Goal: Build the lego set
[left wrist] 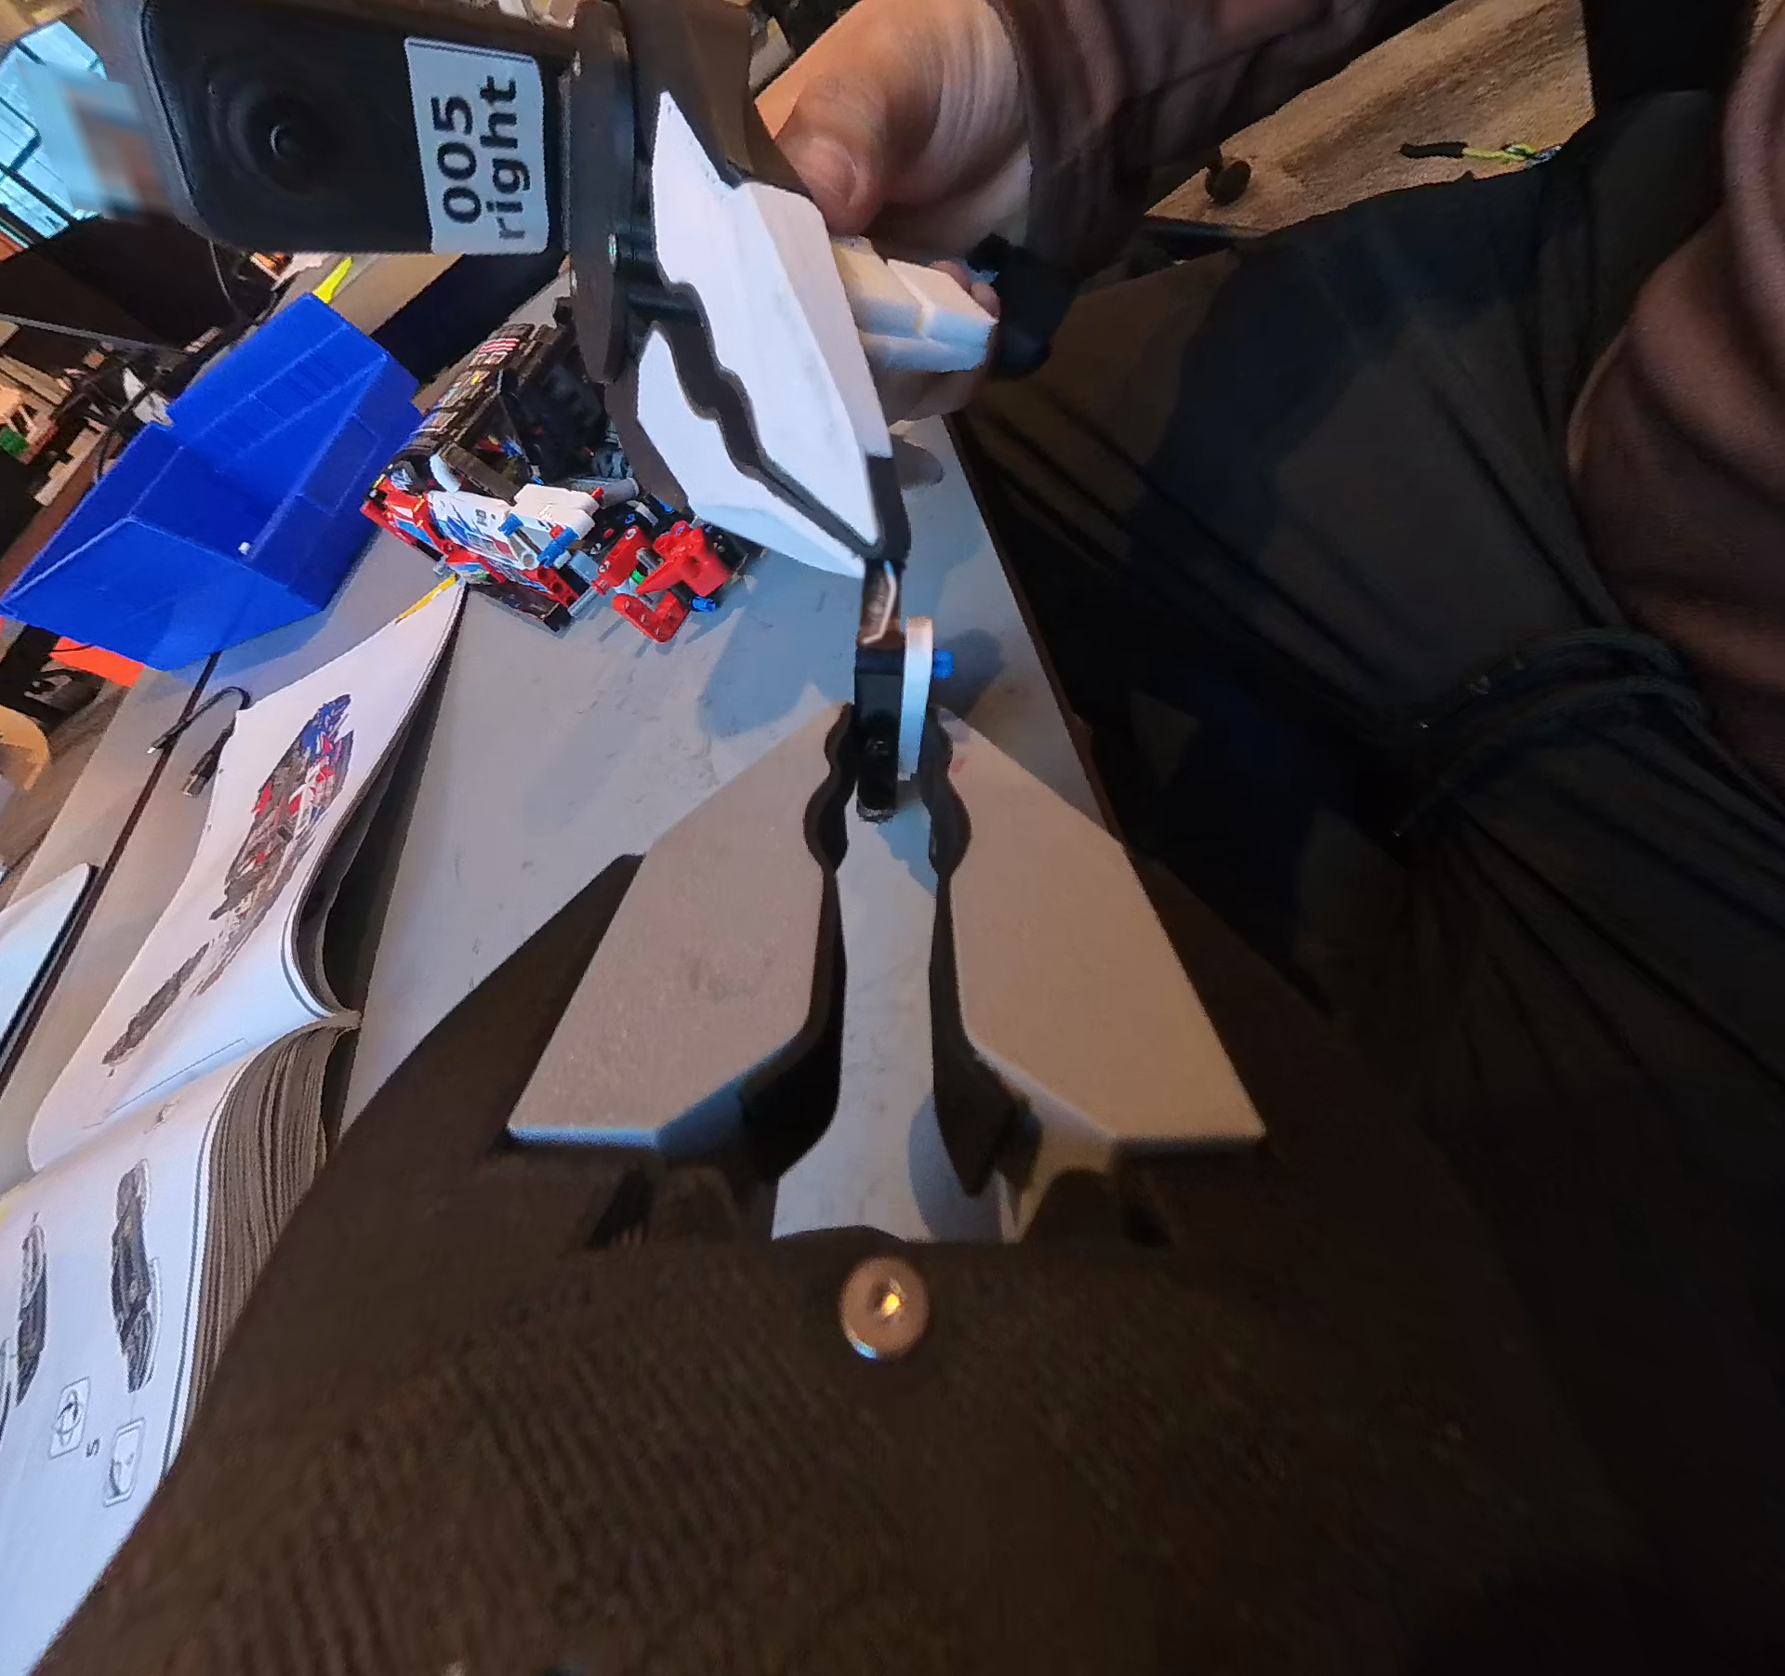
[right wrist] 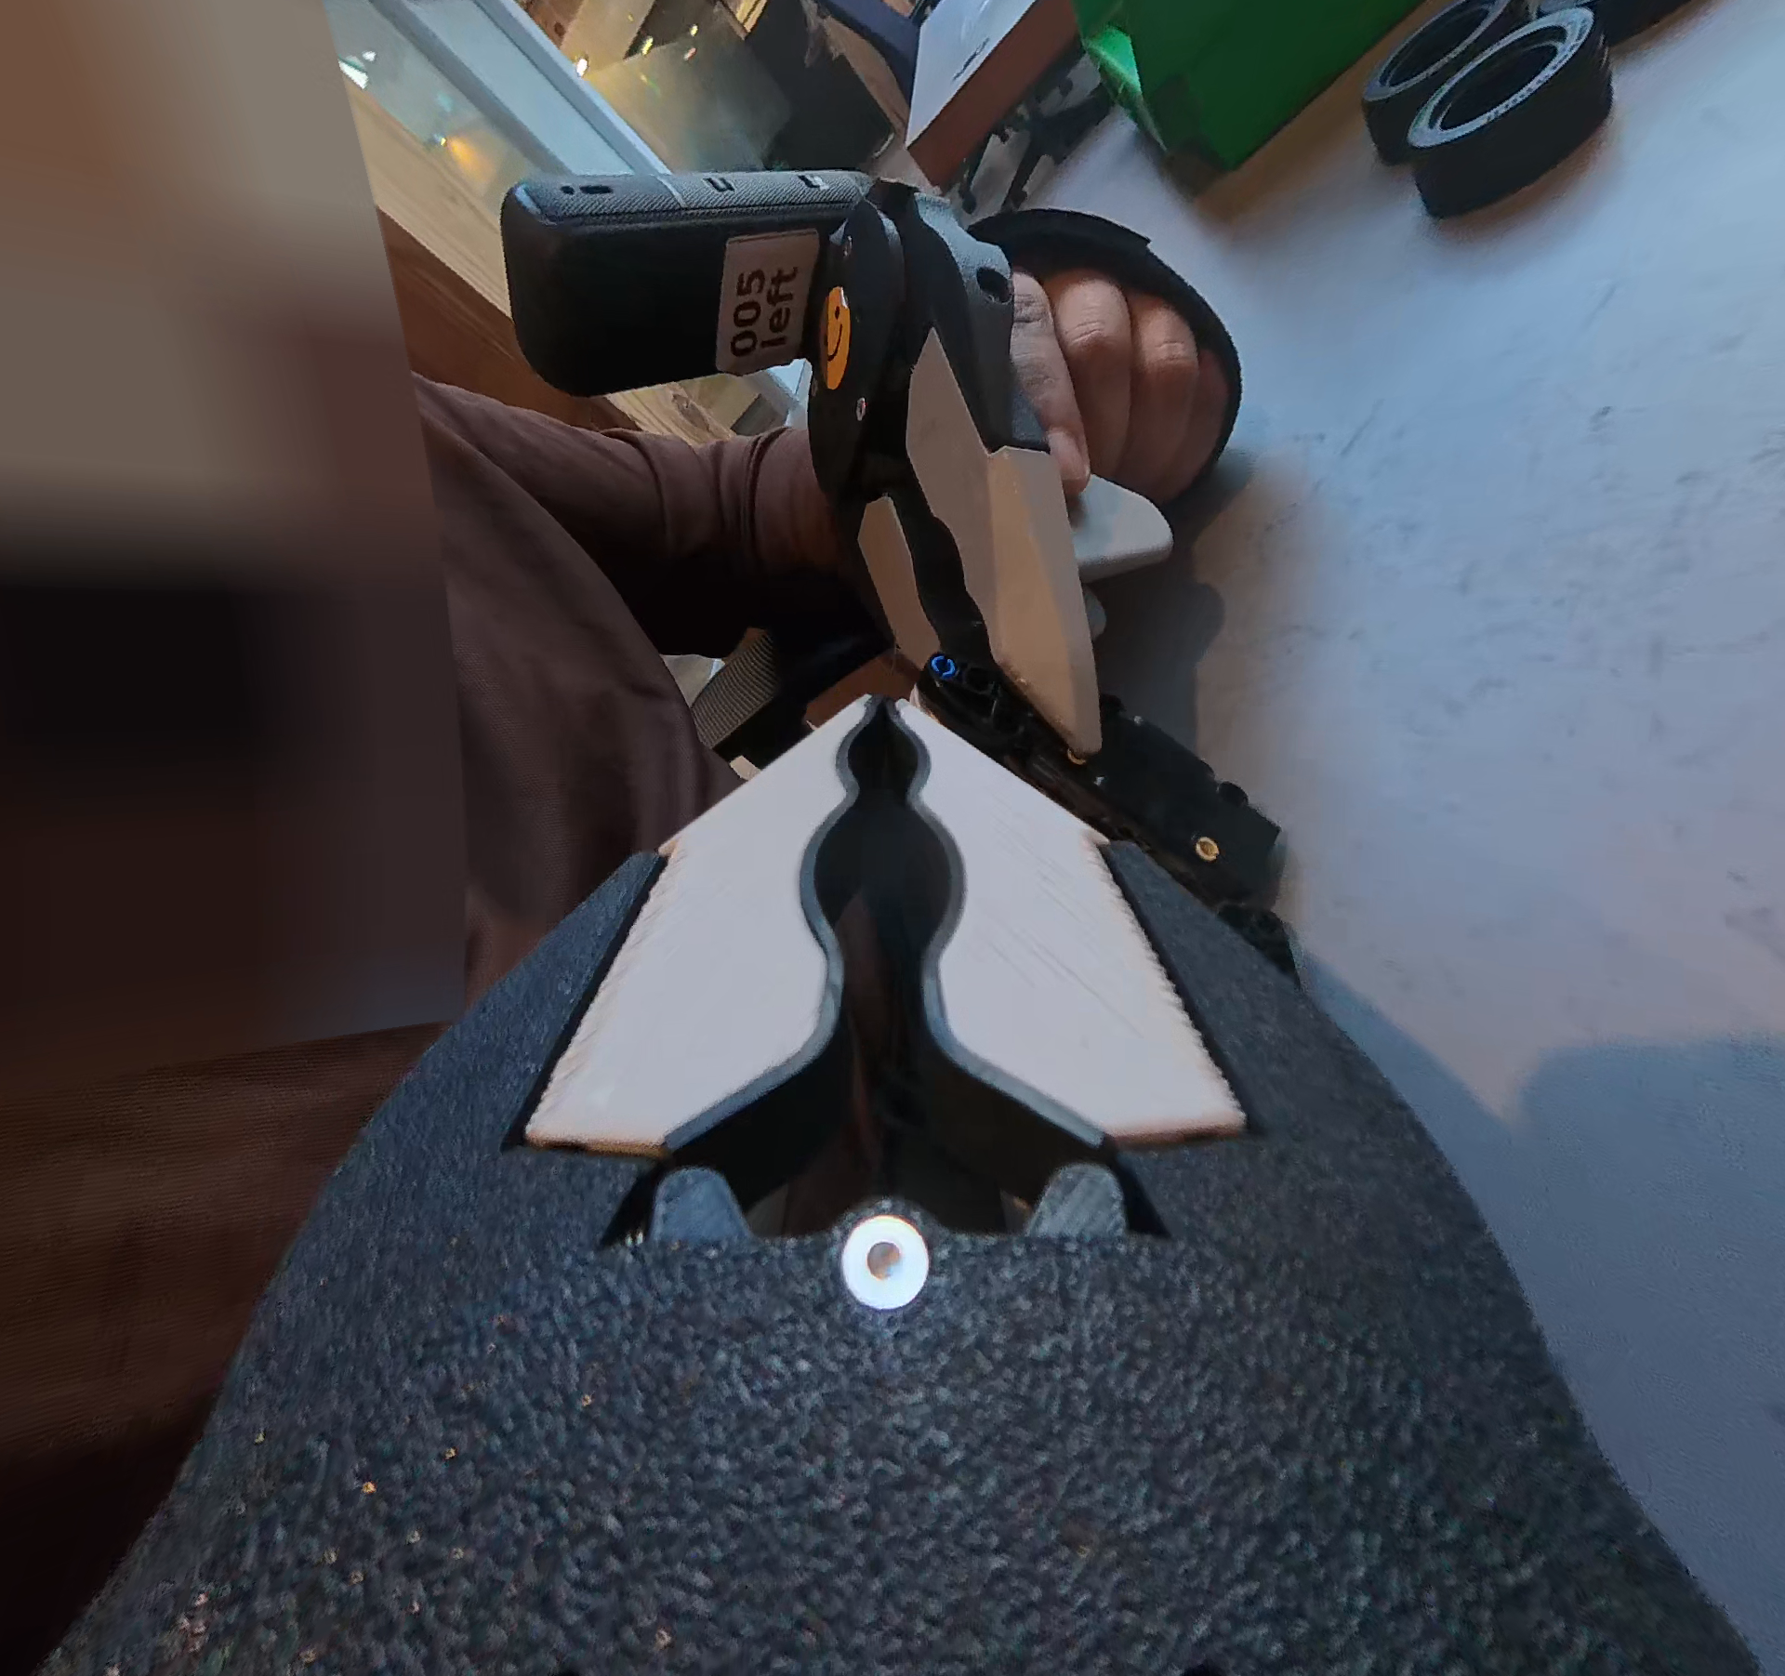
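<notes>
both grippers' jaws pinching one studded black lego piece (left wrist: pixel 877 731) over scuffed grey table (left wrist: pixel 580 760)

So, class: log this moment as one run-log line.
left tool: shut on black lego piece | right tool: shut on same piece | above table | red lego model: untouched

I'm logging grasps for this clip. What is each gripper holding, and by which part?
The left gripper clamps the near end of a black-and-white lego piece. The right gripper pinches a small part at its far end.
</notes>
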